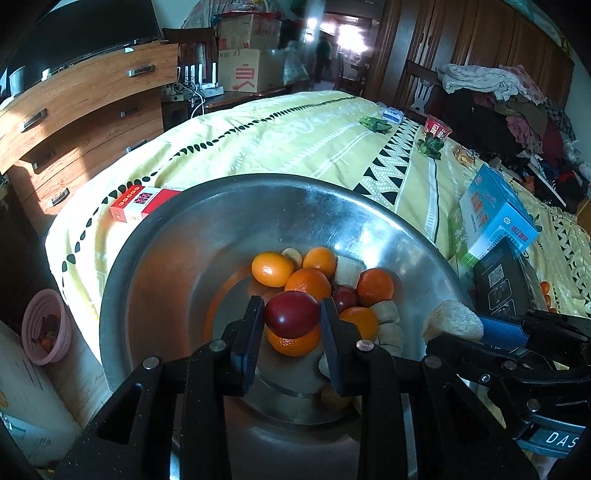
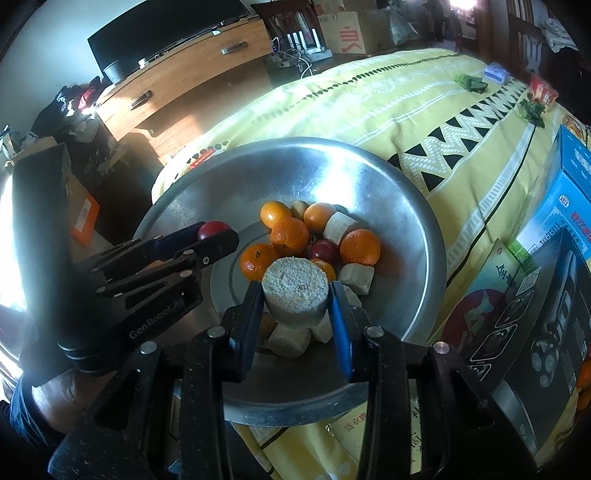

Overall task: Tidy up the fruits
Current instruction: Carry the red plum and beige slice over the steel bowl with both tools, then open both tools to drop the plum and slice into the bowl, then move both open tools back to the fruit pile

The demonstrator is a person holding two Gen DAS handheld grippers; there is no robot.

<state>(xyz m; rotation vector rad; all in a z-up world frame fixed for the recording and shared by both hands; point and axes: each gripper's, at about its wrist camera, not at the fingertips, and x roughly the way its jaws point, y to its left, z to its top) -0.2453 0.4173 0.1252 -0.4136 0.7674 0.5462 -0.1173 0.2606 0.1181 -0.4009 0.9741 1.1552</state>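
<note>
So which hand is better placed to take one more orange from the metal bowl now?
Neither stands free: the left gripper is shut on a red fruit, the right gripper on a pale cylinder piece. Probably the left after releasing, since an orange lies directly under it in the metal bowl.

The bowl (image 1: 155, 258) of fruit (image 1: 308, 282) sits on the bed (image 1: 295, 136), boxes (image 1: 495, 214) to its right.

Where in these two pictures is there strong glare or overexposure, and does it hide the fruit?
Left wrist view: the far doorway is blown out and blurred; the steel bowl shows soft reflections only. Right wrist view: the left edge is washed out by sunlight, and a bright patch lies on the bowl's wall. The fruit remains clear in both.
</note>
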